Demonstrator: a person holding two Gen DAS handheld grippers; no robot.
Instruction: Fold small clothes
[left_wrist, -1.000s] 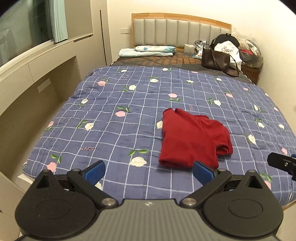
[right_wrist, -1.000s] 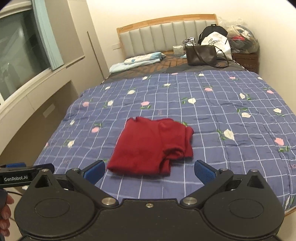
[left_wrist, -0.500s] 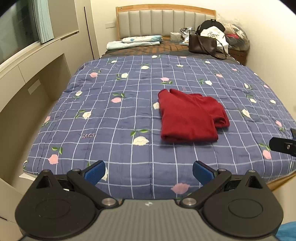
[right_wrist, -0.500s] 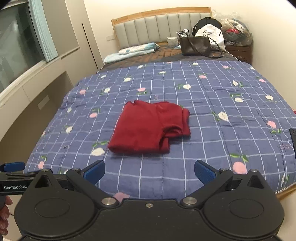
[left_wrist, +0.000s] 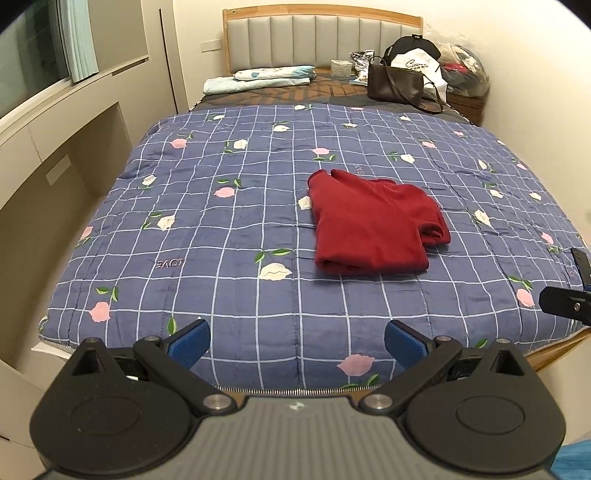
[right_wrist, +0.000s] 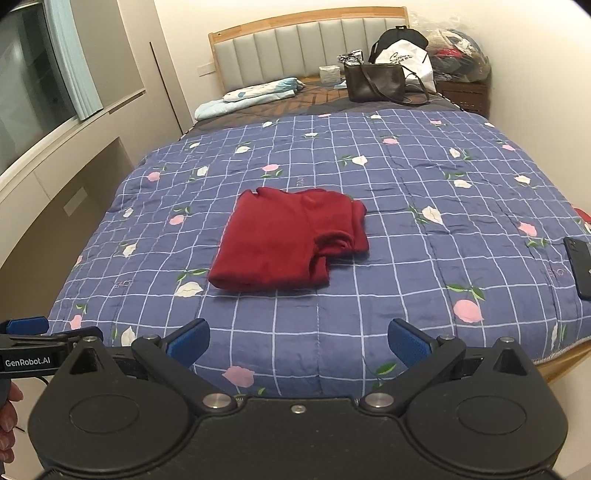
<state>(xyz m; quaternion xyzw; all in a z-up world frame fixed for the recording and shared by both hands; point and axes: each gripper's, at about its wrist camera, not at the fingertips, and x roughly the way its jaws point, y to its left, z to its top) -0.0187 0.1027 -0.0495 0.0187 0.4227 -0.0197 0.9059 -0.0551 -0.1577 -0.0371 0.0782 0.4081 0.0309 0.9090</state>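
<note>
**Currently on the bed: one folded garment, both grippers clear**

- Dark red knit top (left_wrist: 373, 229), folded into a rough rectangle with one sleeve bunched at its right edge; lying flat near the middle of the blue quilted bedspread with white grid and flower print (left_wrist: 229, 229), well apart from both grippers.
- Left gripper (left_wrist: 297, 341), black with blue pads: jaws spread wide, holding nothing, poised over the foot edge of the bedspread.
- Right gripper (right_wrist: 298, 341), same build: jaws spread wide, empty, likewise at the foot of the bed; seen also at the right margin of the left wrist view.
- Fingertips of a hand (right_wrist: 9, 417) at the lower left of the right wrist view, beside the left gripper's labelled body.
- Dark flat phone (right_wrist: 580, 267) on the bedspread's right edge.
- Dark brown shoulder bag (left_wrist: 397, 86) near the grey padded headboard with wooden frame (left_wrist: 321, 40).
- Pale blue folded bedding (left_wrist: 258, 79) at the head end, left.
</note>
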